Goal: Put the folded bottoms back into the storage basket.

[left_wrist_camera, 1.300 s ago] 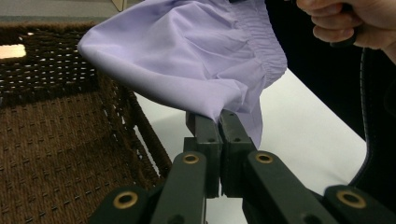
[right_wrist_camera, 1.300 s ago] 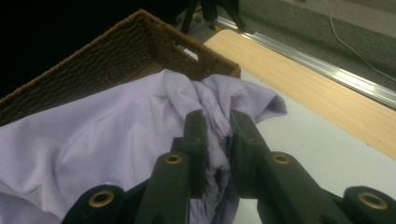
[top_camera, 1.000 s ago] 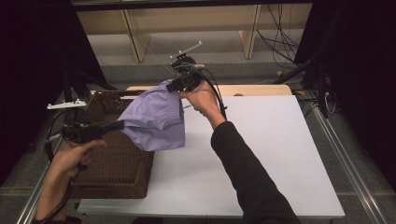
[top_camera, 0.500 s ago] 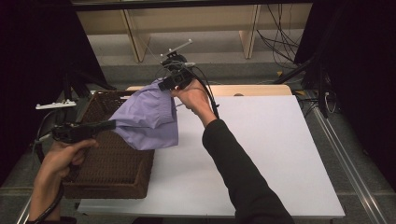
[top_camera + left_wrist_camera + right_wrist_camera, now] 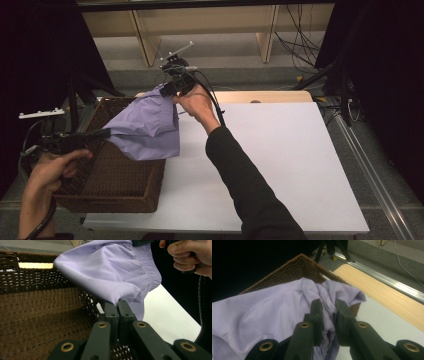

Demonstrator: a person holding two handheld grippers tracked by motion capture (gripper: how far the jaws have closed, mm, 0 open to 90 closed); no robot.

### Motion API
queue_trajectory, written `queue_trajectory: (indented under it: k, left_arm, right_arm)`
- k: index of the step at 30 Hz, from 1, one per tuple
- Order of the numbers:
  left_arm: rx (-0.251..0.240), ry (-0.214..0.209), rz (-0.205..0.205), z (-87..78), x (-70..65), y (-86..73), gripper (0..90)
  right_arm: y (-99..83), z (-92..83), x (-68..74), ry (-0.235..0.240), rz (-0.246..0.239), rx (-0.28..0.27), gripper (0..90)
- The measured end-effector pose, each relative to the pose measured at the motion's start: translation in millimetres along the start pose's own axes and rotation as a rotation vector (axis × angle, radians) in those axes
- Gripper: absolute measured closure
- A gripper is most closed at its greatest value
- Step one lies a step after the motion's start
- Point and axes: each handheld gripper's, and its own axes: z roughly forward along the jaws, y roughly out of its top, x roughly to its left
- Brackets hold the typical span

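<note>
Both claws clamp lilac cloth (image 5: pixel 147 127) | left claw (image 5: pixel 106 133), right claw (image 5: pixel 165 91) shifted left | cloth over basket (image 5: pixel 112 192)

White table (image 5: pixel 280 165), grey floor (image 5: pixel 225 75), perhaps wooden shelving (image 5: pixel 200 20), dark surroundings

overall light: dim room, with one bright pool on the white table (image 5: pixel 280 165)
light source: seems to fall from above the table; the lamp itself can't be made out
dark zones: black at both sides of the table in the high view; upper left of the right gripper view is black too
shadows: soft shadow under the lilac cloth (image 5: pixel 145 127) on the table; deep shade inside the wicker basket (image 5: pixel 107 187) beside the table
glare: the table looks slightly washed out; brass rivets glint on the gripper arms
sharpness: high view soft and grainy; near arms blur at the bottom of both gripper views
distortion: none noticeable at the table's edges
</note>
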Motion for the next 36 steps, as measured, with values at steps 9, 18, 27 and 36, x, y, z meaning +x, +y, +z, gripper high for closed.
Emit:
queue_trajectory:
  k: [9, 18, 27, 36]
  left_arm:
    - [-0.014, 0.018, -0.017, -14.2, 12.4, -1.6, 88.2]
    - [-0.017, 0.033, -0.034, -21.9, 23.0, -3.8, 88.2]
    - [-0.024, 0.046, -0.049, -28.9, 30.7, -5.8, 88.2]
    - [-0.016, 0.065, -0.06, -31.2, 38.0, -8.4, 88.2]
  right_arm:
    - [3.2, 13.0, 9.1, 0.014, 0.006, 0.0, 78.7]
    - [5.7, 23.4, 18.5, 0.018, -0.001, -0.004, 78.7]
    - [6.2, 30.4, 25.3, 0.022, -0.002, -0.009, 78.6]
    - [5.2, 37.0, 30.3, 0.019, -0.006, -0.007, 78.6]
